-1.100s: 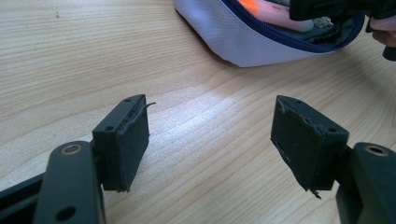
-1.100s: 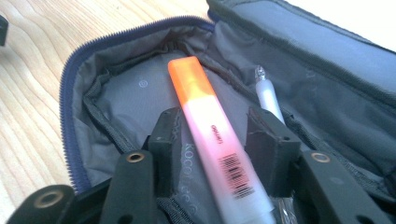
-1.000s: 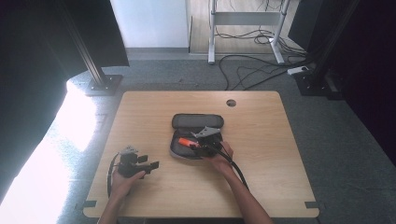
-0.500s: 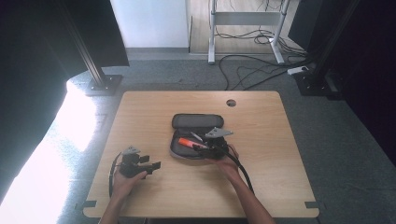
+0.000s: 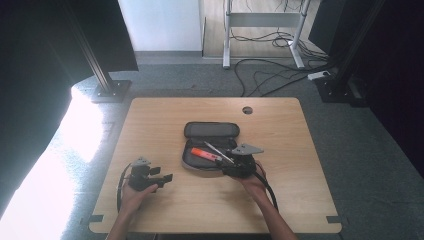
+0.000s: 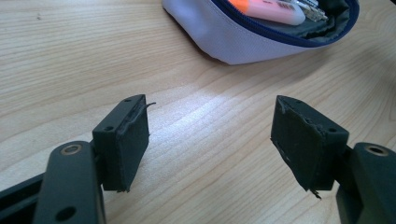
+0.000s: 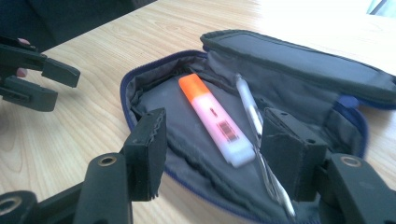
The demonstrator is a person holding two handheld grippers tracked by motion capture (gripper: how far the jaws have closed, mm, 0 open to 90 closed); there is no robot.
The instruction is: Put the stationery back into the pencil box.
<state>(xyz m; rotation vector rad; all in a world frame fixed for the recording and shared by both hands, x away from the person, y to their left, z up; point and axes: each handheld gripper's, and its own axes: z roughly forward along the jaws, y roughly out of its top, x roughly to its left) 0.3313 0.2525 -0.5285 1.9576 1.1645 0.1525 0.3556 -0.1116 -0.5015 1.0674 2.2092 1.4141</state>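
Pencil case [image 5: 210, 145] lies open mid-table [image 5: 300, 150]; highlighter [image 5: 205, 154] and pen [image 5: 216, 151] inside it, side by side; left gripper [image 5: 162, 178] left of case; right gripper [image 5: 231, 164] at case's right end.

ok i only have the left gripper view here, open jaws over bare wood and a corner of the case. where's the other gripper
Observer: The right gripper hangs at the near edge of the open pencil case, jaws apart.
Operator: holding anything
Observer: No. In the right gripper view the gap between its jaws is empty; a pen lies by the right-hand pad.
Operator: i see something orange and pink in there
Observer: That is a highlighter with an orange cap and a barcode label, lying flat on the grey lining.
Operator: case lid
Observer: Folded back flat on the table, on the far side.
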